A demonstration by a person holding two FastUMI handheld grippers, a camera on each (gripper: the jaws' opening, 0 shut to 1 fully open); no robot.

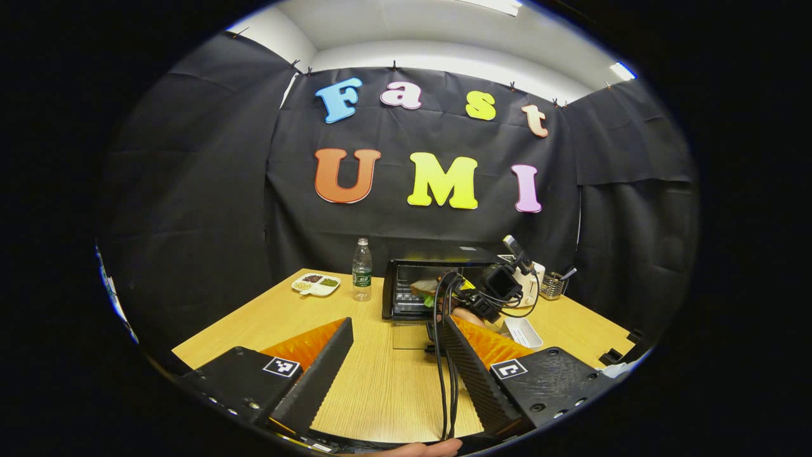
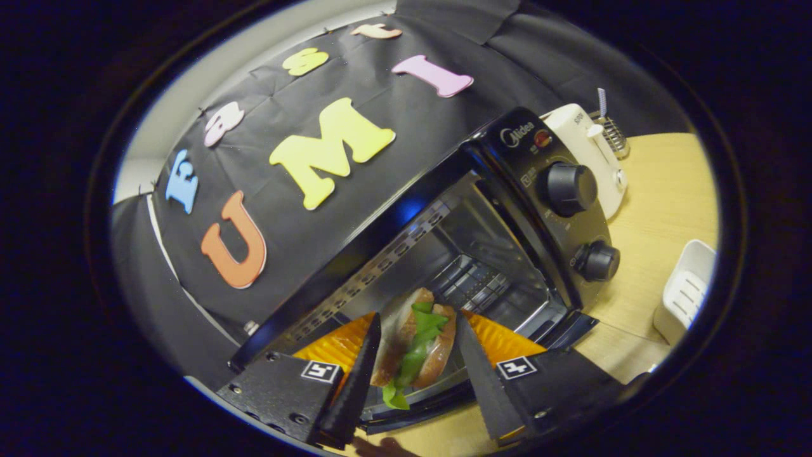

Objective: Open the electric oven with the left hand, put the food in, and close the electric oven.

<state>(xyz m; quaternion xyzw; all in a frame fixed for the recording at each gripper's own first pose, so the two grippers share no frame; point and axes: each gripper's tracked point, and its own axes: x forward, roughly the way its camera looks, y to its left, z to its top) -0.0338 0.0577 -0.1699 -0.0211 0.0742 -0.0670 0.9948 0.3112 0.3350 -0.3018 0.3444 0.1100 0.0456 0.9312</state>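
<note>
I log the scene from big to small. The wooden table (image 1: 380, 381) carries the electric oven (image 1: 438, 285) at its far side; in the left gripper view its glass door (image 1: 409, 334) hangs open and down toward me. So step one, opening, reads as done.

In the right gripper view the oven's control panel with two knobs (image 2: 568, 188) sits at the right of the open cavity (image 2: 469, 254), and a white toaster-like appliance (image 2: 593, 149) stands just behind it. A white tray (image 2: 688, 289) lies on the table beside the oven.

Right gripper (image 2: 415, 355): its fingers stand apart with the sandwich (image 2: 415, 339), bread and green leaf, between them at the mouth of the cavity. I cannot tell whether both fingers actually press on it or whether it already rests on the rack.

Left gripper (image 1: 396, 362): fingers spread wide, nothing between them, hovering over bare table well back from the oven. From here I see the right gripper (image 1: 501, 285) and its cables at the oven front.

Smaller items, away from the work: a water bottle (image 1: 362, 270) and a divided snack dish (image 1: 316, 284) to the left of the oven.

Judged progress: door open, food at or just inside the oven. Left to do: release and clear the right gripper, then shut the door.
</note>
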